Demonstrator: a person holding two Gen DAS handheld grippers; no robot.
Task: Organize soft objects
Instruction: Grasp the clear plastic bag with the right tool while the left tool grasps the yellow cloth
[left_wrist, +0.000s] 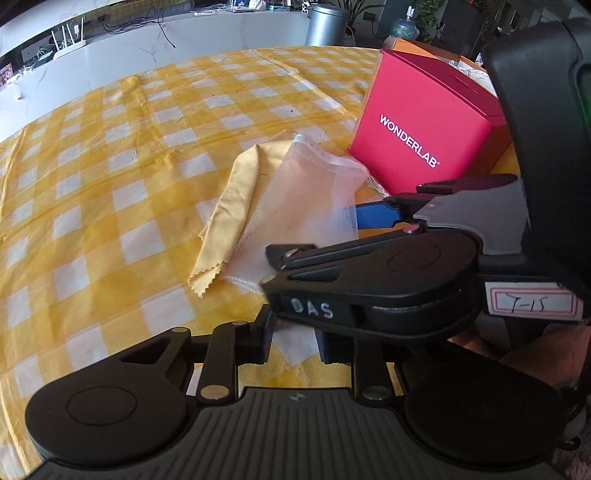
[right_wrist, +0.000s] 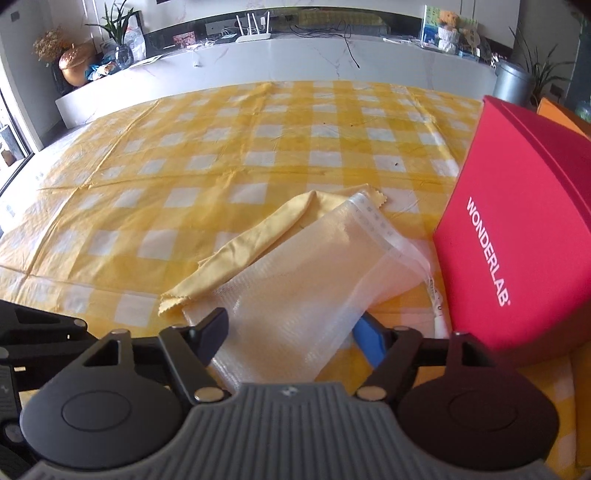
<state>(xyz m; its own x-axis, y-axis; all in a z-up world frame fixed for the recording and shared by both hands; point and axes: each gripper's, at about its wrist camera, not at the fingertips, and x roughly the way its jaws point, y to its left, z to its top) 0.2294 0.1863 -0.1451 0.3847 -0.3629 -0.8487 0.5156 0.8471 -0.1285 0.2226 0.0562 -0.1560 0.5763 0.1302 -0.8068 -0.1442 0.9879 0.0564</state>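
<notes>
A yellow cloth lies partly inside a white mesh bag on the checked tablecloth. My right gripper is open, its fingers spread around the bag's near end, the blue pad under the mesh. My left gripper is open just behind the right one, with a white bit of mesh between its fingers; the right gripper's body hides its tips partly.
A red WONDERLAB box stands right of the bag, close to the right gripper. An orange box is behind it. The yellow checked tablecloth stretches left and far. A white counter runs along the back.
</notes>
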